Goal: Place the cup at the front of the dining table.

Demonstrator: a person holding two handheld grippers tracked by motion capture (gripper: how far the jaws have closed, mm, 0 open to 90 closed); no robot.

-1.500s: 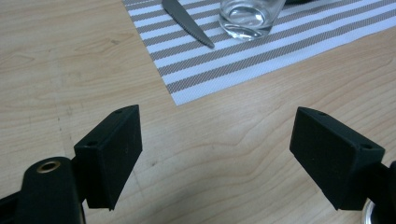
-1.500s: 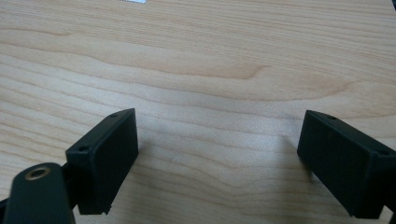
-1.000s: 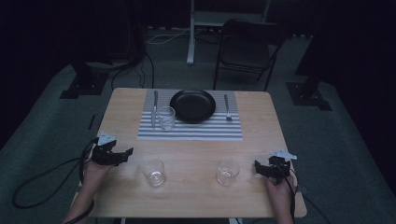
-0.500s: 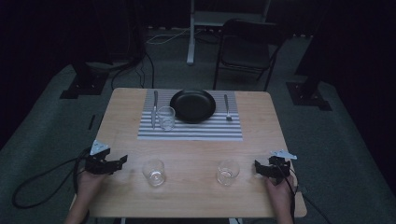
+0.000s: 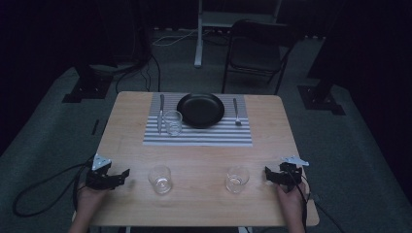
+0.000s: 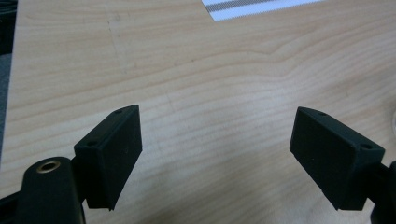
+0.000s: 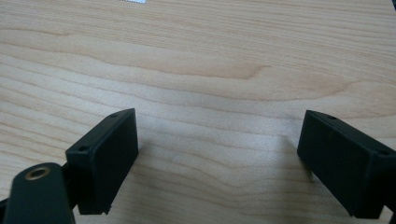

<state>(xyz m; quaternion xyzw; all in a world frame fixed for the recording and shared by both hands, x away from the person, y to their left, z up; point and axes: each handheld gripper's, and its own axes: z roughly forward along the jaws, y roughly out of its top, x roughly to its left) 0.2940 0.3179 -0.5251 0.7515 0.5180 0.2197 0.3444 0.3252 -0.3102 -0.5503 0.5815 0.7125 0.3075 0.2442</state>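
High view sits above the near edge of the desk point(image 5: 204, 160), looking forward and down, far enough back to take in all four corners and the floor beyond. Left gripper view rides low by the near-left corner, very close to the wood, facing across toward the striped mat point(image 6: 252, 7) at the far side. Right gripper view hugs the near-right edge, equally close. All three share the bare wood.

Black blocky fingers point(image 6: 112, 154) (brass screw hole), trailing black cable point(image 5: 39, 194).
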